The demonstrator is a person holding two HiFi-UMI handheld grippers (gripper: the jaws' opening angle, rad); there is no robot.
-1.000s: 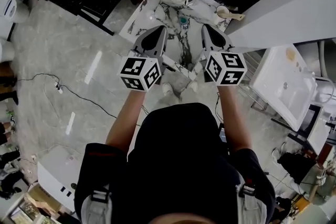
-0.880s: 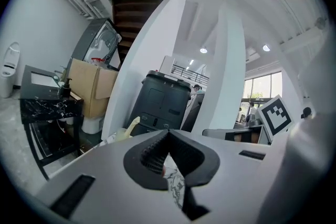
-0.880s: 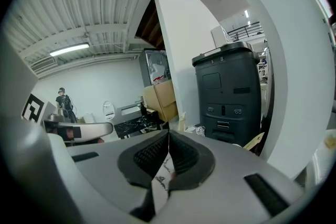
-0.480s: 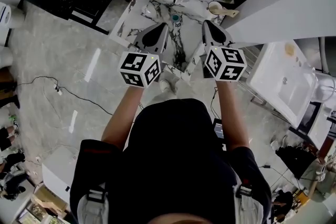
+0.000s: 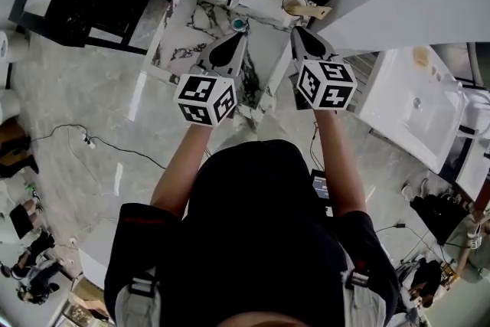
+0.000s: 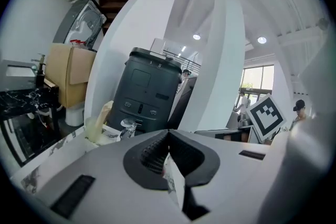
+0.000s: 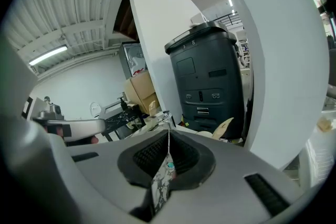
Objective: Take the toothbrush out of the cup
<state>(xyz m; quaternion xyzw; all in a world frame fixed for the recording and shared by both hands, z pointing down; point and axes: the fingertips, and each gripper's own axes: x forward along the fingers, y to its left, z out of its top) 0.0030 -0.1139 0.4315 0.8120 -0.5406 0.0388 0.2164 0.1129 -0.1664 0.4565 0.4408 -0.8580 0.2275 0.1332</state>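
The head view is evenly, softly lit, with no hard shadows on the white, dark-veined marble table (image 5: pixel 180 42). Pale streaks of glare lie on the glossy grey floor (image 5: pixel 138 97) left of the table, and straight lines bow near the frame edges. The left and right gripper views are fisheye circles with black corners: round ceiling lamps (image 6: pixel 196 36) and a glaring window (image 6: pixel 257 80) shine beyond the table, a long strip light (image 7: pixel 48 55) glows above it, and the grey left tool (image 6: pixel 167 135) and right tool (image 7: pixel 168 135) loom slightly soft.
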